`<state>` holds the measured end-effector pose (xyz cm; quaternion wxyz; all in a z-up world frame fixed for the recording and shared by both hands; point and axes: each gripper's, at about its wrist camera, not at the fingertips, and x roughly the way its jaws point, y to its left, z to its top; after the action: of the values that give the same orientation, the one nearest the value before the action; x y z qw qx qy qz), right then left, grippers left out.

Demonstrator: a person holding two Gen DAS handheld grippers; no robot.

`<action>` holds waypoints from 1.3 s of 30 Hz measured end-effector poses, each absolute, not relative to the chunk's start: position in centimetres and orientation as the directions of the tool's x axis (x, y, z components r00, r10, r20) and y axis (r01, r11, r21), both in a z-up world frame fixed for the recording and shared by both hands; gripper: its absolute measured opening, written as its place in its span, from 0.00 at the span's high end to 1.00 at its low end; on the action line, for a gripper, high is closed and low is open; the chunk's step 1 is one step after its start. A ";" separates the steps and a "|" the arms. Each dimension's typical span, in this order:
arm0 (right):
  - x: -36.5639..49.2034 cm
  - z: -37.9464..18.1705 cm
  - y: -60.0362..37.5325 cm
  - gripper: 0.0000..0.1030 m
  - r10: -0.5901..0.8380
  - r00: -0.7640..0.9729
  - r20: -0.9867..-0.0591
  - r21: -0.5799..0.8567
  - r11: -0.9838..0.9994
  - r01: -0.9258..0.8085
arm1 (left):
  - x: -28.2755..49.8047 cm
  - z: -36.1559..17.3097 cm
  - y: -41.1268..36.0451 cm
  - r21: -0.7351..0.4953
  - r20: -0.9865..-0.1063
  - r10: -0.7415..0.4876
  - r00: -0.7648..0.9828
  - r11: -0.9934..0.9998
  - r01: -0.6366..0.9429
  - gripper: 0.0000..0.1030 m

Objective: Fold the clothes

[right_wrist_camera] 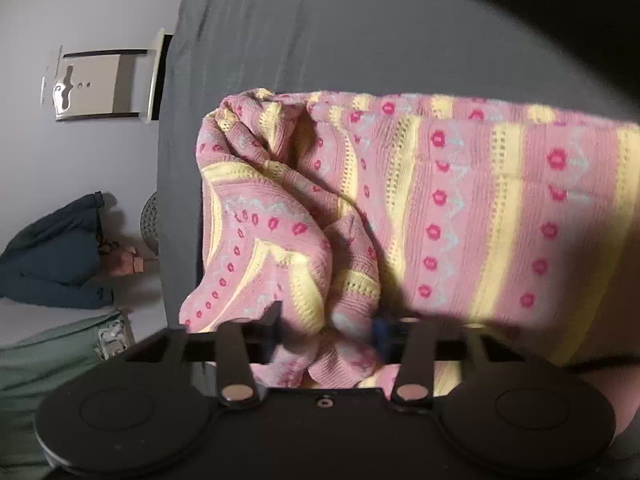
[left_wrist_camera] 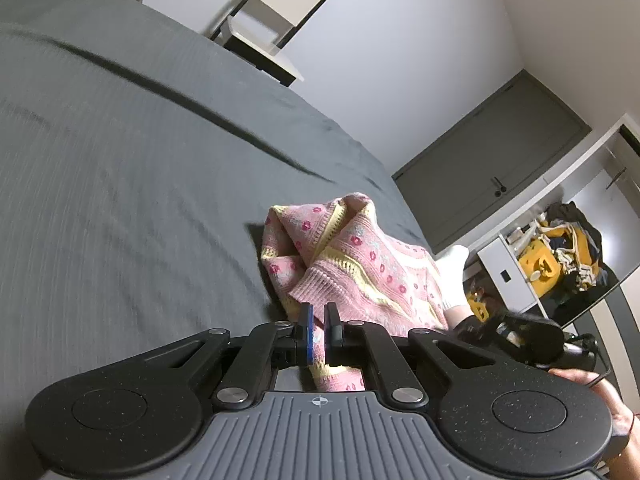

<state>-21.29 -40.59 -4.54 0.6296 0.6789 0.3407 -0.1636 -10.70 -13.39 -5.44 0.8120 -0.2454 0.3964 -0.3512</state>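
Plainly, the pink knitted sweater (left_wrist_camera: 360, 264) lies bunched on the grey bed (left_wrist_camera: 120, 200), near its edge, with yellow openwork bands and rows of small red flowers running across the knit. The left gripper (left_wrist_camera: 319, 320) has its two fingers drawn close together, and a fold of the sweater's ribbed hem passes between them, so it is pinching the fabric. In the right wrist view the sweater (right_wrist_camera: 440, 200) fills most of the frame, one part crumpled into a heap and the rest spread flatter over the bed (right_wrist_camera: 360, 40). The right gripper (right_wrist_camera: 326, 324) has its fingers set wide apart (the picture is blurred here), and a hanging lump of knit sits in the gap between them; I cannot tell whether either finger presses on it.

No brand, label or legible writing shows on the sweater or the grippers. A grey cabinet door (left_wrist_camera: 500, 152) stands against the far wall, and a white shelf unit (left_wrist_camera: 508, 276) beside it carries yellow and dark items (left_wrist_camera: 560, 256). Dark blue clothing (right_wrist_camera: 56, 256) lies heaped beside the bed.
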 end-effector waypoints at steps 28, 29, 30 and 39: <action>-19.7 5.3 -27.6 0.46 -0.062 0.591 -0.804 -0.209 0.961 -0.183 | -10.3 -5.7 -13.5 -0.677 -0.481 -0.764 0.430 0.636 0.371 0.98; -20.2 4.3 -25.3 0.53 -0.074 0.593 -0.801 -0.285 0.920 -0.269 | -10.4 -5.7 -13.6 -0.676 -0.481 -0.765 0.428 0.634 0.375 0.98; -20.7 3.3 -23.1 0.66 -0.090 0.597 -0.798 -0.358 0.867 -0.348 | -10.5 -5.7 -13.7 -0.675 -0.480 -0.767 0.426 0.633 0.378 0.98; -19.9 -3.8 -18.0 0.71 -0.272 0.729 -0.629 -0.727 0.539 -0.426 | -11.0 -5.4 -13.5 -0.674 -0.466 -0.782 0.414 0.617 0.406 0.98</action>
<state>-19.87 -18.01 -3.76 0.7976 -0.4776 0.3653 0.0483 -11.00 -13.47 -5.39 0.8068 -0.2369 0.3968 -0.3682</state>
